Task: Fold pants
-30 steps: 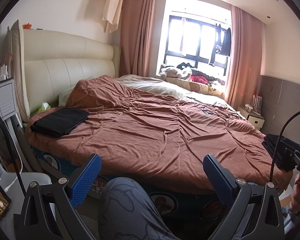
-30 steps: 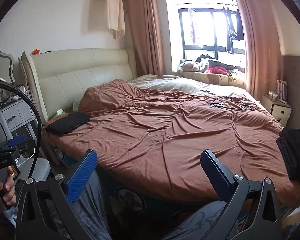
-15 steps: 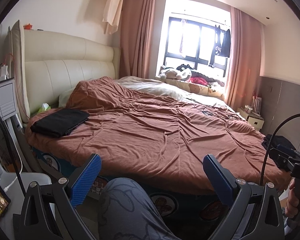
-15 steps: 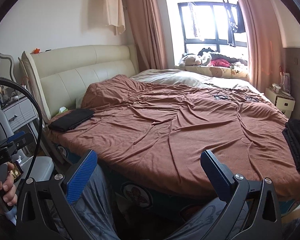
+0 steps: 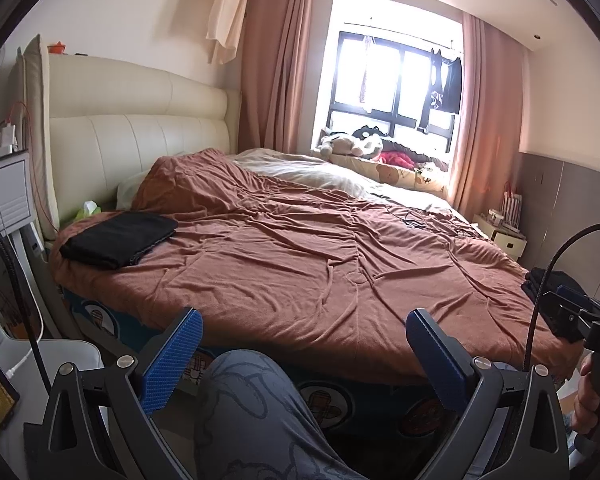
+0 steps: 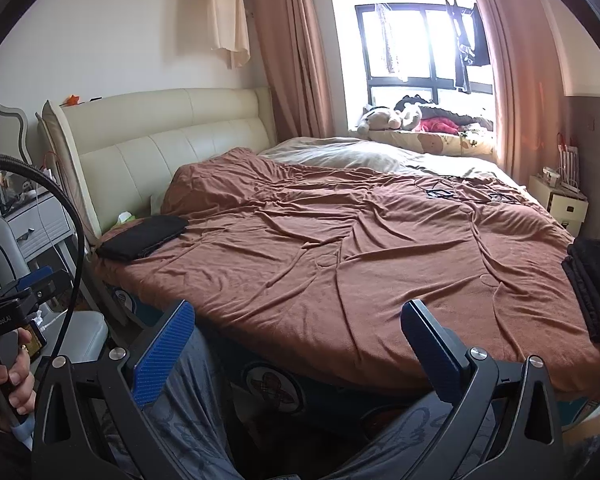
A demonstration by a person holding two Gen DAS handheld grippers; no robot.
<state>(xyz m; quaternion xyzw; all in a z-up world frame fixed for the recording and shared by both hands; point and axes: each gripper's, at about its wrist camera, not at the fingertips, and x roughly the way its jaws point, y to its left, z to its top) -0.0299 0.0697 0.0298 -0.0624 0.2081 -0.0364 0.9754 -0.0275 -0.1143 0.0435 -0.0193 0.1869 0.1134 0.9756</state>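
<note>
A flat folded black garment lies on the brown bedspread near the headboard, at the bed's left corner. A dark pile of black clothing rests at the bed's right corner. My left gripper hovers open in front of the bed's near edge, above a person's knee in grey patterned trousers, holding nothing. My right gripper is also open and empty, short of the bed edge. Each gripper's handle shows in the other view, held by a hand.
The wide bed with a rumpled brown cover fills the middle. A cream headboard is at the left, a grey bedside cabinet beside it. A small white nightstand stands far right. Plush toys sit on the window ledge.
Both grippers rose slightly and edged toward the bed; the right view swung left, leaving the black pile at its right edge. Both stayed open.
</note>
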